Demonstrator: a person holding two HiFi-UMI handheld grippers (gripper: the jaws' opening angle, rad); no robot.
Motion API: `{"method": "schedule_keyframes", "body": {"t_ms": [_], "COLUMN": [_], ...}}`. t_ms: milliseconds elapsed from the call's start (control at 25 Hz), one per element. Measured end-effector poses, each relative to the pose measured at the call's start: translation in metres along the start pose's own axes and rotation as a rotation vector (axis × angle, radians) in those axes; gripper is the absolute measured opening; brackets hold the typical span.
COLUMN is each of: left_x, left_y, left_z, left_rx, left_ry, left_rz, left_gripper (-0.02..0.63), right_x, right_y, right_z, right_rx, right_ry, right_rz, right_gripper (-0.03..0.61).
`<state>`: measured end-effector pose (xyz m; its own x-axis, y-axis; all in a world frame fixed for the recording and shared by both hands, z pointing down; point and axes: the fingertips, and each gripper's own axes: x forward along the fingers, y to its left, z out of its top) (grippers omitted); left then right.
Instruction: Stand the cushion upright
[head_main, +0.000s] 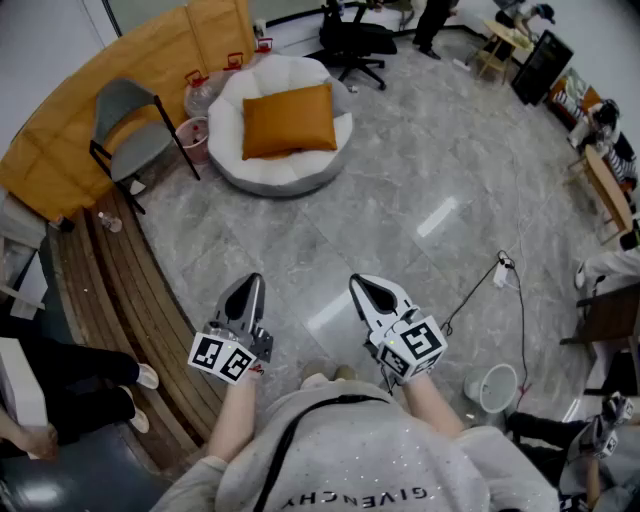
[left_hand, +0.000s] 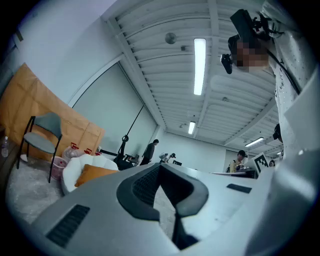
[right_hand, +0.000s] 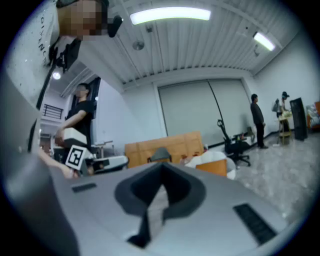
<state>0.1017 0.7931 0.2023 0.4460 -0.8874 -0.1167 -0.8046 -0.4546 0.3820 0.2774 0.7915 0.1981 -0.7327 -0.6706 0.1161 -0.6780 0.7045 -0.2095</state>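
Head view | orange square cushion (head_main: 289, 120) | round white seat (head_main: 230, 150)

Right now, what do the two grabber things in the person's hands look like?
Both the left gripper and right gripper are pale grey wedges narrowing to dark, ribbed fingers. Each carries a white cube printed with black square markers. The person wears a light grey speckled top with a black strap.

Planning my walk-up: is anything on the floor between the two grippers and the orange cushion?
Nothing visible. Only bare floor lies between the left gripper, the right gripper and the orange cushion on the round white seat.
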Motion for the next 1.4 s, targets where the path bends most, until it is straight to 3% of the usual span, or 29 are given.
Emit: {"method": "schedule_keyframes", "body": {"t_ms": [1040,1400], "left_x": [0.037,0.104], "left_y": [0.079,0.137], "left_z": [0.021,0.025], "left_rx": [0.024,0.021], "left_ry": [-0.04,-0.046], "left_rz": [0.041,0.071], "left_gripper": [0.023,0.023], "right_x": [0.102,0.174], "right_y": [0.005,-0.051], "right_z": [0.002,0.017], "right_rx": [-0.025,-0.006], "right_ry": [0.02,0.009], "right_rz": [0.064,0.127], "right_gripper": [0.015,0.016]}}
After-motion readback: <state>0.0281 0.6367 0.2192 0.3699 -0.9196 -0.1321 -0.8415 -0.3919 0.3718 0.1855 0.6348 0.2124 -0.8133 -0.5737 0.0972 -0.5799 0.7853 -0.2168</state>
